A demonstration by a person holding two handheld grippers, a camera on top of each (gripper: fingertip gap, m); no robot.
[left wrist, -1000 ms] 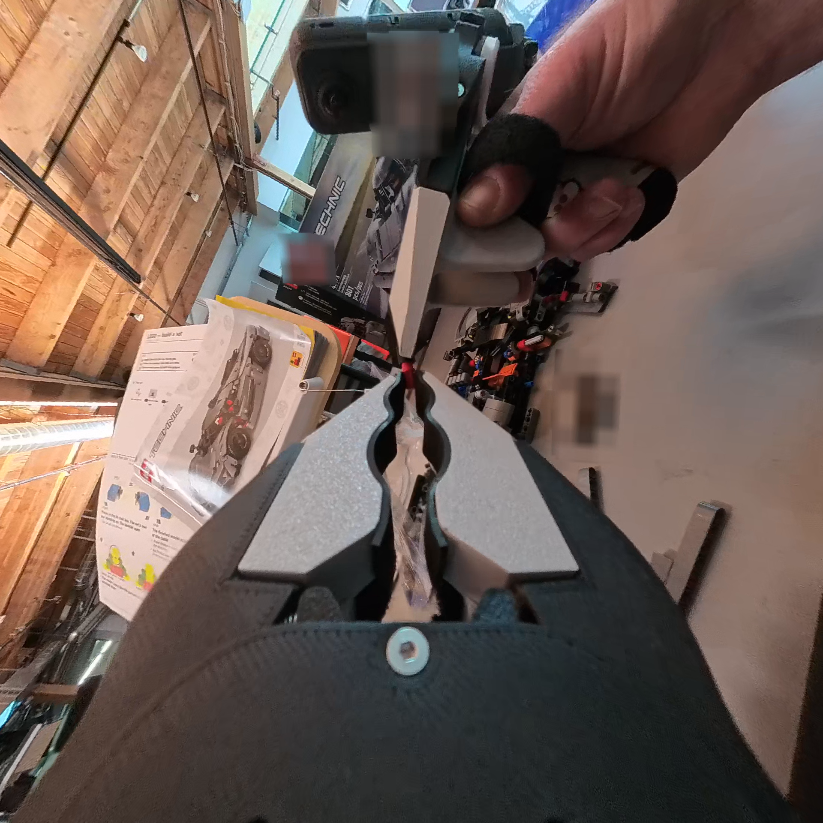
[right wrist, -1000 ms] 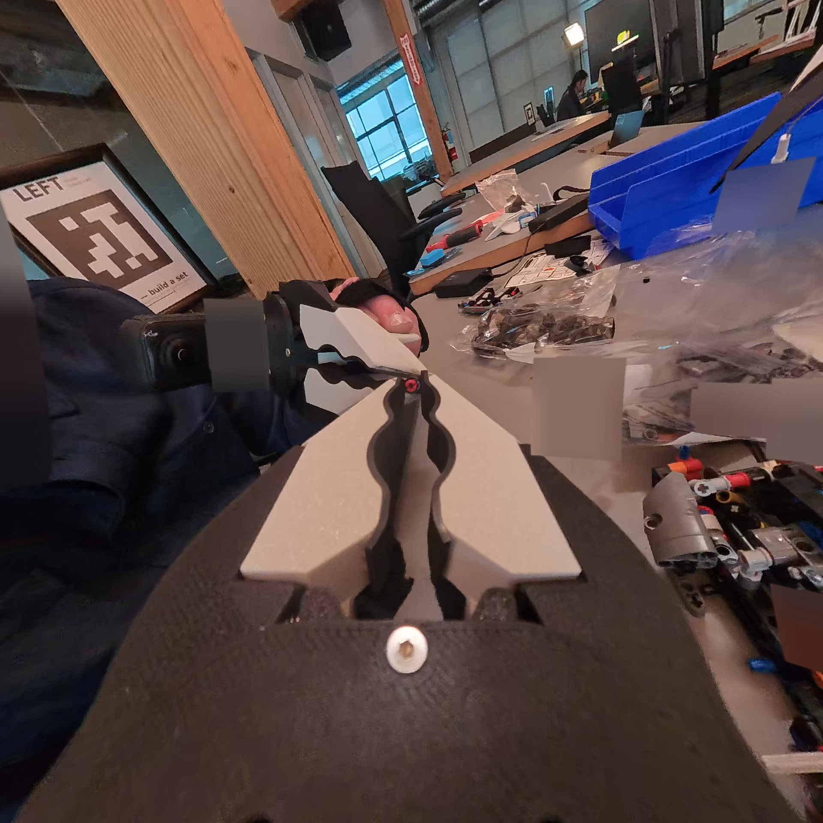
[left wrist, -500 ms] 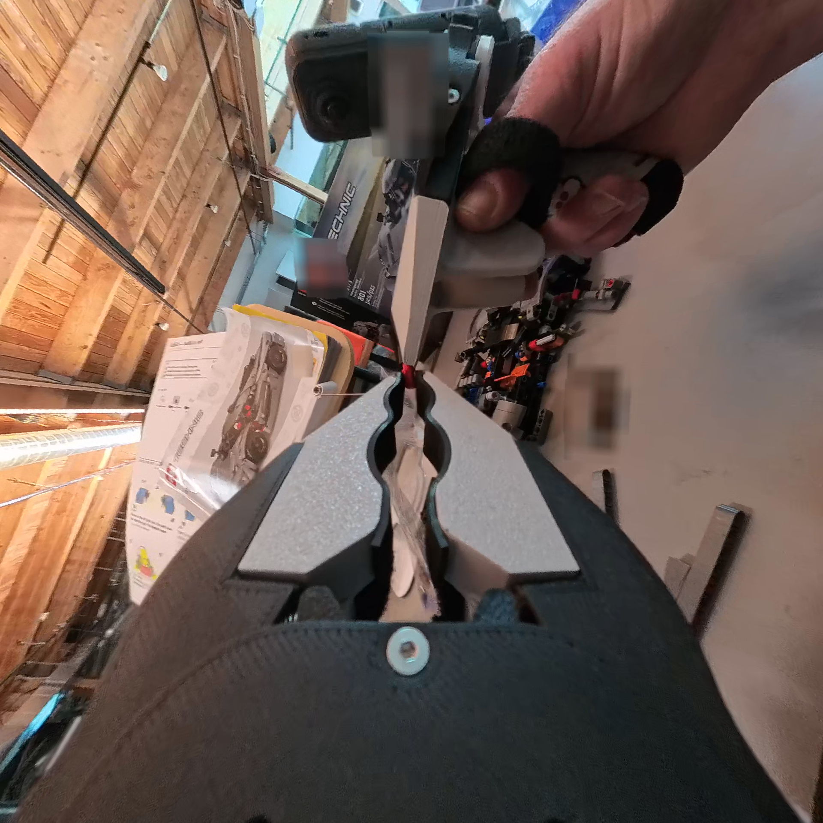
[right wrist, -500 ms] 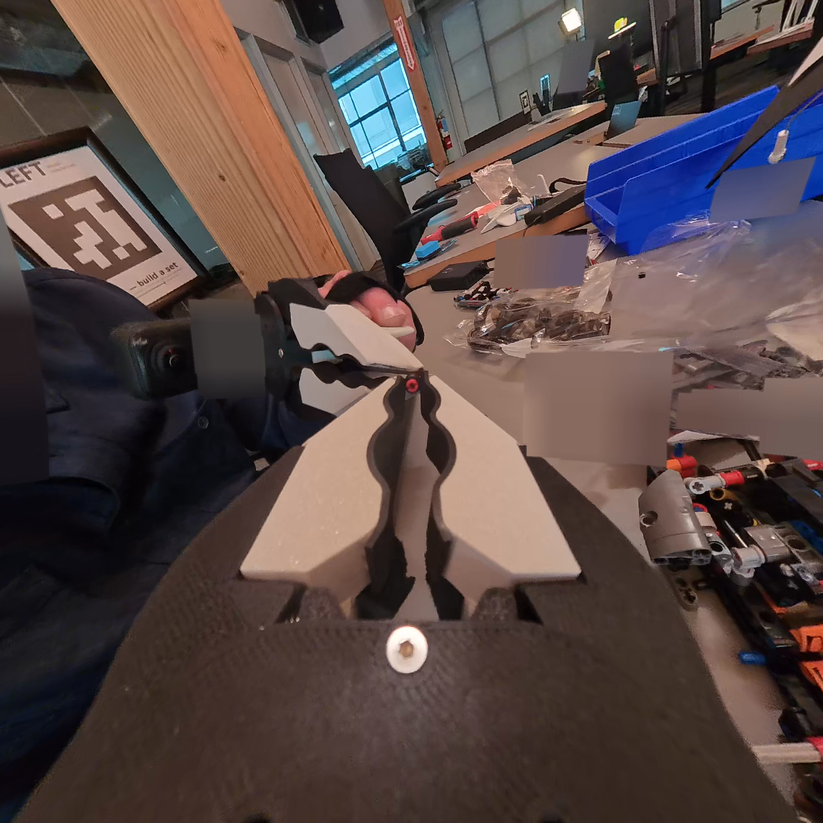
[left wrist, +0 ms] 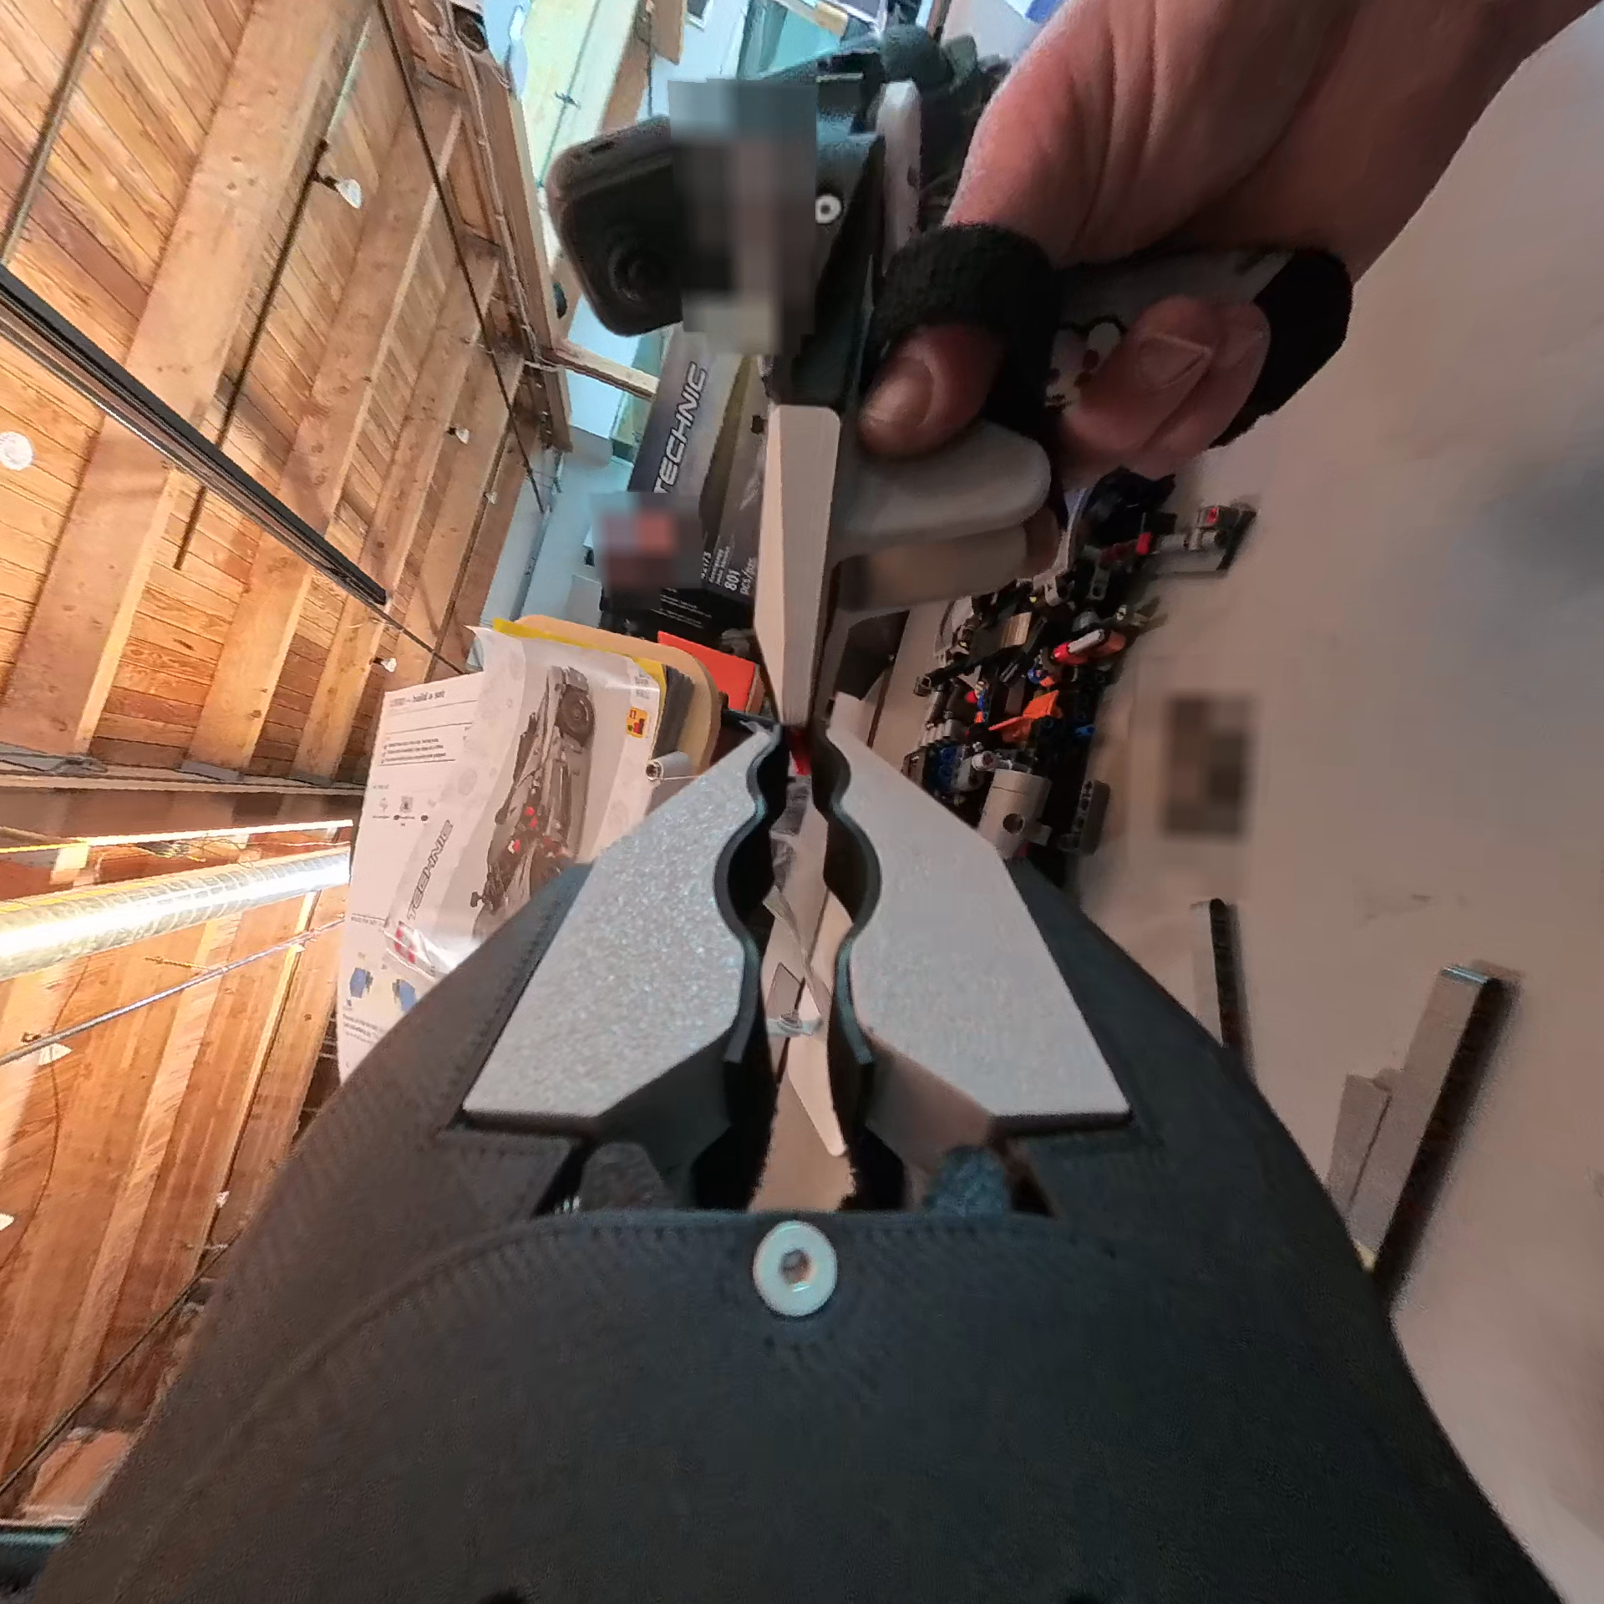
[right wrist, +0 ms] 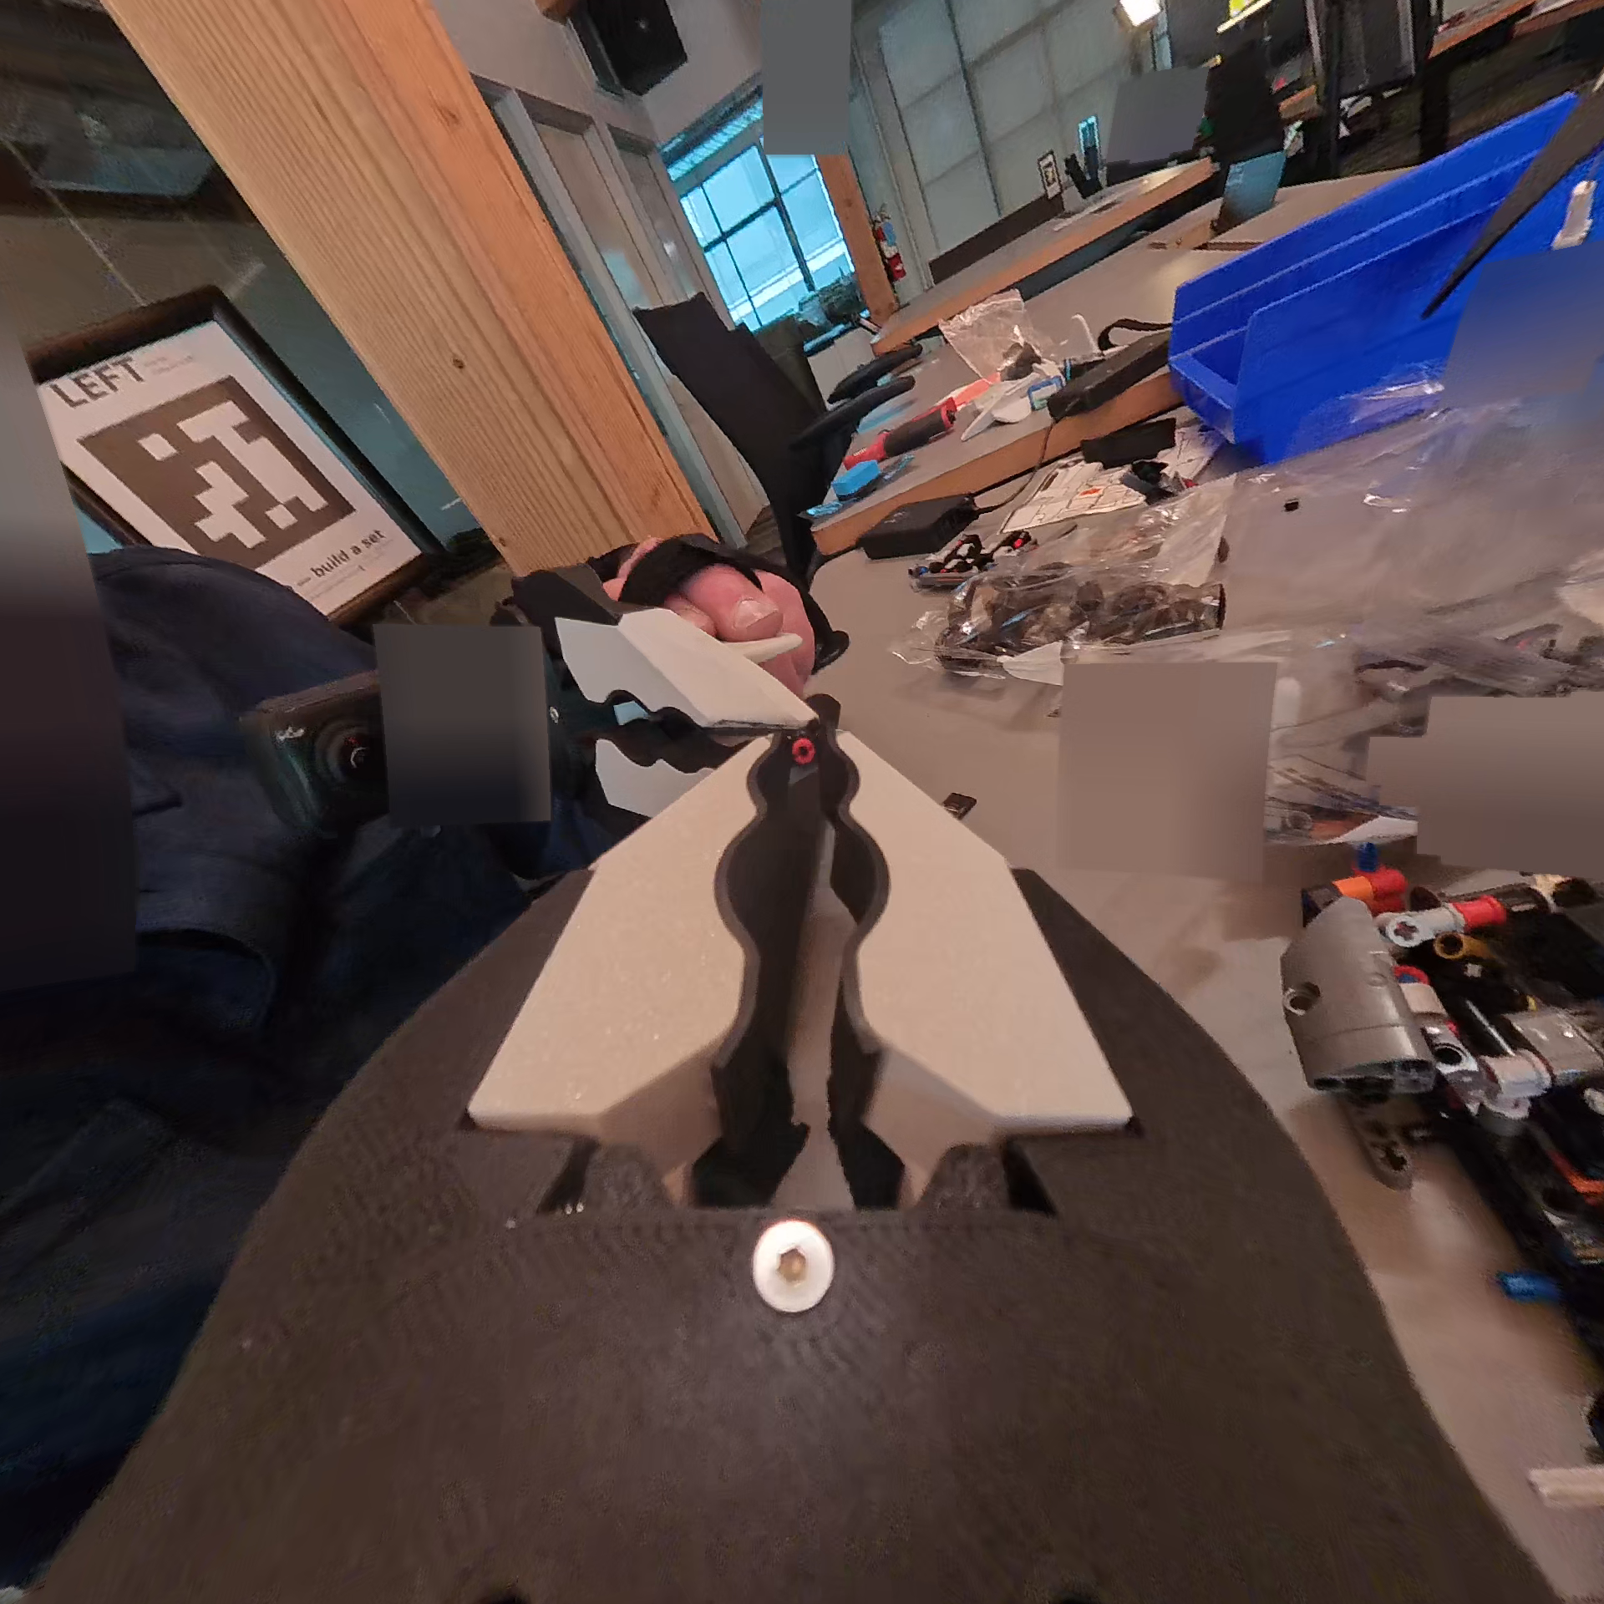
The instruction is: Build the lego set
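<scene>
Both of your claws meet tip to tip above the table, with a small red pin between them. Your left gripper [left wrist: 798,753] is narrowed almost shut and the red pin [left wrist: 799,757] sits right at its tips; the tip of your right gripper [left wrist: 794,694] comes down onto the same spot from above, held by your right hand [left wrist: 1154,208] in a black fingerless glove. In the right wrist view, your right gripper [right wrist: 805,748] is also narrowed, with the pin [right wrist: 804,752] seen end-on at its tips, and the left gripper [right wrist: 785,725] reaches in from the left and touches there. I cannot tell which claw actually bears the pin.

The half-built car [left wrist: 1033,694], black and grey with red and orange bits, lies on the grey table [left wrist: 1432,694] to the right of the meeting point and a little farther off. In the right wrist view the same car [right wrist: 1458,1024] is near, on the right. Clear bags of parts [right wrist: 1085,608] lie farther back, with a blue bin [right wrist: 1302,347] beyond them. The instruction booklet [left wrist: 486,833] stands on the left, in front of the set's box [left wrist: 694,451].
</scene>
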